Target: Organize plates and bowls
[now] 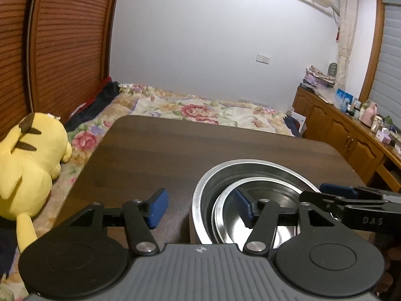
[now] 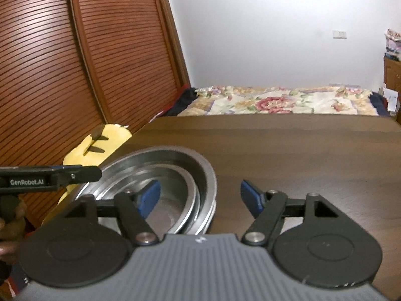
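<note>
Nested steel bowls (image 1: 250,190) sit on the tabletop (image 1: 163,150), lower right in the left wrist view, lower left in the right. Both the left tongs (image 1: 200,207) and right tongs (image 2: 200,197) are released, straddling opposite rims, about equally near

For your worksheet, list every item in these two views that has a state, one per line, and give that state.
left gripper: open, empty, straddling the bowls' rim
right gripper: open, empty, straddling the opposite rim
large steel bowl: upright on the table, holding a smaller one
small steel bowl: nested inside, upright, empty
plush toy: lying on the bed
</note>
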`<move>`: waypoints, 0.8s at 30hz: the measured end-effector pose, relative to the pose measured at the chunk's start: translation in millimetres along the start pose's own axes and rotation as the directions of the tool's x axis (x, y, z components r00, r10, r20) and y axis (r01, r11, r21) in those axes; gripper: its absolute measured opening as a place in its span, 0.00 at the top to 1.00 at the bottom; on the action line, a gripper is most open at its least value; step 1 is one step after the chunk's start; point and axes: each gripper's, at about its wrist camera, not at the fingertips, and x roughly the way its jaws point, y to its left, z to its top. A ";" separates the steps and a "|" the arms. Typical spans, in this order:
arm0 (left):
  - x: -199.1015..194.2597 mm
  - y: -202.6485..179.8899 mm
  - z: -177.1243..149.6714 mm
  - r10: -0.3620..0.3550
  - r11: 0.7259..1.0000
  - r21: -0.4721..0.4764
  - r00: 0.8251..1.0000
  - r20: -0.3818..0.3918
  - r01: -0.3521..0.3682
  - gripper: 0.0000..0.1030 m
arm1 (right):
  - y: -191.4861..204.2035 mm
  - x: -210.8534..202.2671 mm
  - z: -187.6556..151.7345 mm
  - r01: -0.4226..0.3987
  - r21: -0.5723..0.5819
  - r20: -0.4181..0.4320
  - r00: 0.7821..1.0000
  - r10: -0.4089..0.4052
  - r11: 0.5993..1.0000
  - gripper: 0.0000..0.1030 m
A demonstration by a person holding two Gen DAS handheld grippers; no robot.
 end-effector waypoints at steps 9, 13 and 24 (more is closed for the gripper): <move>-16.4 -21.7 0.5 0.034 0.996 0.085 0.998 0.049 -0.038 0.07 | 1.5 -36.5 1.2 0.092 -0.039 0.092 0.992 -0.088 0.995 0.06; -23.5 -35.1 1.1 0.062 0.990 0.125 0.995 0.079 -0.071 0.00 | 1.1 -52.4 0.3 0.152 -0.047 0.136 0.980 -0.145 0.987 0.00; -37.2 -59.2 -10.8 0.082 0.985 0.142 0.992 0.095 -0.095 0.00 | -4.6 -84.1 -9.0 0.267 -0.008 0.174 0.949 -0.262 0.964 0.00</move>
